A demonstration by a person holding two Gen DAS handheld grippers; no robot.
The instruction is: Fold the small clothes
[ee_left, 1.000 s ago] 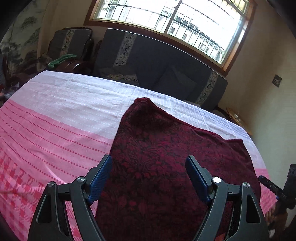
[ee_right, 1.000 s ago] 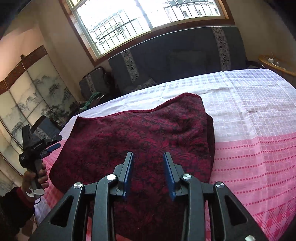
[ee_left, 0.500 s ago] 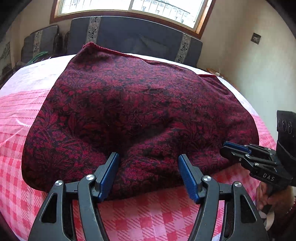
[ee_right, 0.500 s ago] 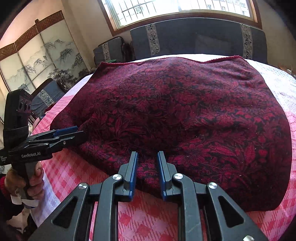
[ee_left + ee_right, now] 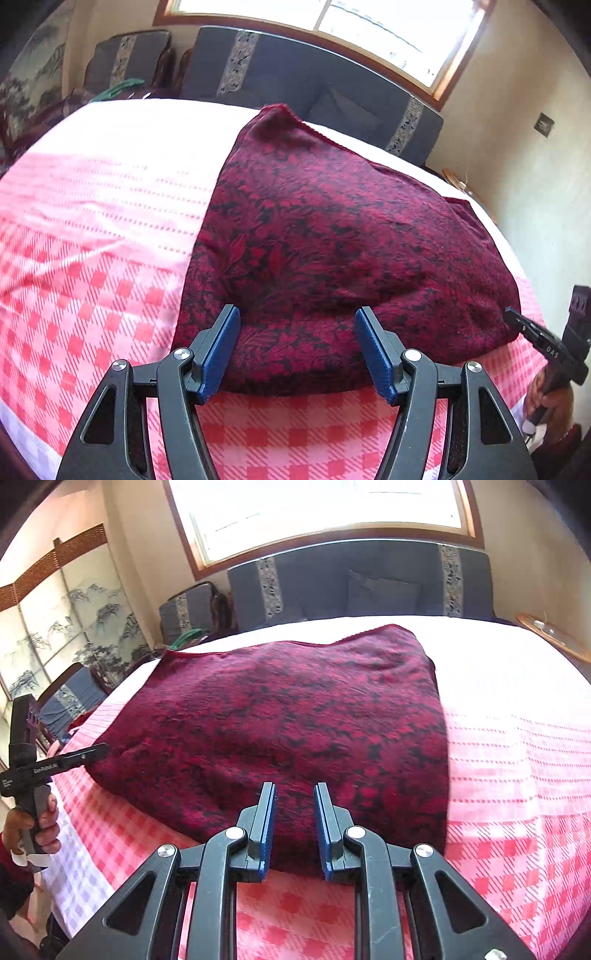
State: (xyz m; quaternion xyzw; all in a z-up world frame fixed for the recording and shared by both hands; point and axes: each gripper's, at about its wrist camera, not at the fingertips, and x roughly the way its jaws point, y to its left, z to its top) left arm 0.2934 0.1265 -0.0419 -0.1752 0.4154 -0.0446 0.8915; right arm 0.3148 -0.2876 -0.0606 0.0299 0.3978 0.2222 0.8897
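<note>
holding both tools at the near edge of the dark red patterned cloth [image 5: 332,236], you have it lying folded on the pink checked tablecloth [image 5: 92,280], its far edge reaching onto the cloth's white part toward the grey sofa [image 5: 295,77]. your left gripper [image 5: 299,350] straddles the cloth's near folded hem close to its left corner; its jaws have just been closing, yet they stand wide apart, with a bulge of fabric between the blue pads, and whether those pads press the cloth you cannot tell from either view. your right gripper [image 5: 294,827] sits at the same near hem, toward the cloth's right side; its jaws have also just been closing and are now narrow, with a ridge of fabric in the slim gap, though a true pinch cannot be confirmed. seen from the right wrist, your left hand [image 5: 35,823] grips its tool's handle beside the cloth's left corner; seen from the left wrist, your right hand [image 5: 550,402] holds its tool just off the cloth's right corner. beyond the cloth, the sofa stands under a bright window [image 5: 317,513].
</note>
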